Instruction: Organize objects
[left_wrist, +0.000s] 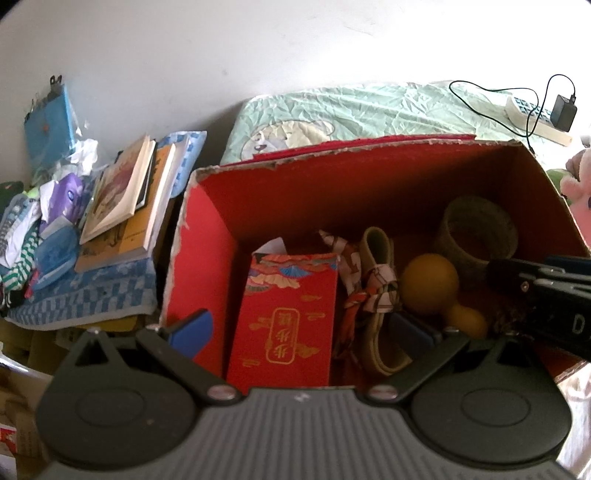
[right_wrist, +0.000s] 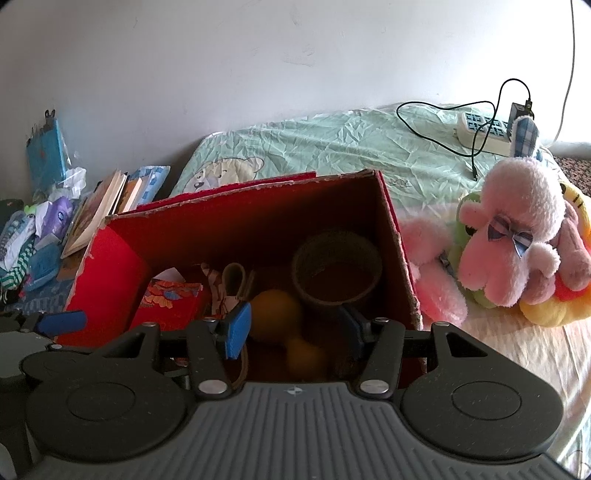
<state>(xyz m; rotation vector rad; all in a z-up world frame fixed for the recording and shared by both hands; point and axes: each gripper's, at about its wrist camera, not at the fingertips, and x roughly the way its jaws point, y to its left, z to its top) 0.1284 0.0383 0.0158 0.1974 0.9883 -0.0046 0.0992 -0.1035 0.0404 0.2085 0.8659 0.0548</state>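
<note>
open red cardboard box w/ torn rim (left_wrist: 207, 229) sits on the bed, right in front of both cams. already inside, by the look of it: flat red packet w/ gold print (left_wrist: 291, 317) leaning at the left wall, a patterned cloth strip knotted round a tan webbing strap (left_wrist: 376, 284) in the middle, a yellow gourd-shaped toy (left_wrist: 432, 284) next to it, and a woven straw-coloured ring basket (left_wrist: 476, 236) at the far right corner. so i'd judge the sorting partly done: box abt half full, room left on top.

left hand-held gripper (left_wrist: 301, 332) hangs over the near-left part of the box, jaws spread wide, nothing between the pads. right hand-held gripper (right_wrist: 297, 325) hovers over the gourd toy, jaws also well apart, not pinching anything; toy sits below/between them but whether it touches i can't tell, too dark.

still outside, prob. left to do: pink plush dog w/ checked bow (right_wrist: 517, 236) lying just beside the box's right wall on top of green and yellow plush toys (right_wrist: 554, 306). left of the box, a stack of paperback books (left_wrist: 125, 199) on a blue checked cloth, plus a messy heap of small packets, socks, a blue plastic case (left_wrist: 55, 254).

further back: white power strip w/ black charger and cable (right_wrist: 484, 129) on the green bedsheet (right_wrist: 332, 147), well apart from the box.

in the way: box walls are tall, so reaching in means coming from above; the two grippers are close together over the opening and could bump.
</note>
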